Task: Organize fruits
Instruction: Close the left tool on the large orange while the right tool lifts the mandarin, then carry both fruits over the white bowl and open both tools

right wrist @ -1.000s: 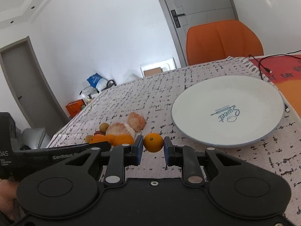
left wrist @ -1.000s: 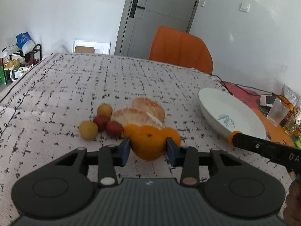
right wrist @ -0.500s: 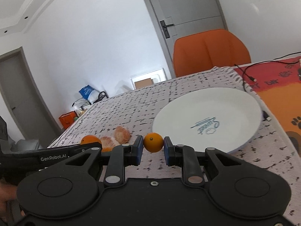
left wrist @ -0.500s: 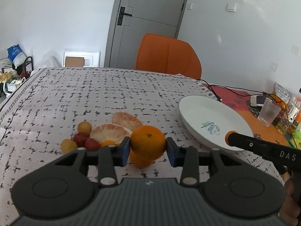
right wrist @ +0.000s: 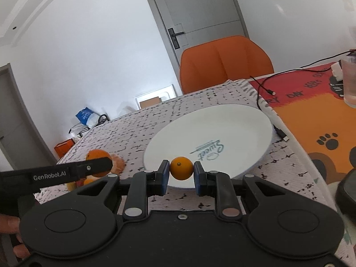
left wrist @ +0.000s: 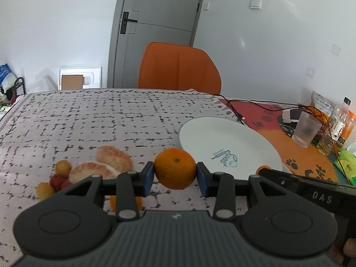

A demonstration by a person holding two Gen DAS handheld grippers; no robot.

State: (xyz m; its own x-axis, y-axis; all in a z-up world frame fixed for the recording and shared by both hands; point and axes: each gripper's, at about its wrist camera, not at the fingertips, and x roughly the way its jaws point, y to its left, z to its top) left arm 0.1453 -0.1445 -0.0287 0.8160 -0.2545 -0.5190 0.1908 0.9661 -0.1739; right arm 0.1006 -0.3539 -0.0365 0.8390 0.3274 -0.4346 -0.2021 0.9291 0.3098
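Left wrist view. Left tongs [left wrist: 175, 175]: blue pads pinching a large orange [left wrist: 175, 168] by its two sides, held clear above the table [left wrist: 111, 115], which is covered with a white cloth printed in black dashes. White plate [left wrist: 244, 142]: on the table to the right of the held orange, printed motif at its centre, nothing lying in it. Fruit pile, left of the tongs: peeled citrus segments [left wrist: 106, 162], a small yellow fruit [left wrist: 63, 166] beside them, red fruits [left wrist: 58, 181] in front, another yellow fruit [left wrist: 45, 190] at the near left. One more orange fruit [left wrist: 114, 201] shows partly behind the left finger. Right tongs' finger enters from the right edge, a small orange [left wrist: 262, 168] at its tip, near the plate rim. Beyond the plate: black cable [left wrist: 255, 105], clear plastic cup [left wrist: 306, 131], bottles [left wrist: 340, 122], all on an orange and red mat [left wrist: 273, 138]. Orange chair [left wrist: 178, 66] stands at the far side of the table, grey door [left wrist: 155, 31] behind it.

Right wrist view. Right tongs [right wrist: 181, 173]: pads closed on the small orange [right wrist: 181, 168], held over the near rim of the plate [right wrist: 233, 124], not touching it as far as can be told. Left tongs' finger crosses from the left, the large orange [right wrist: 98, 155] behind it.
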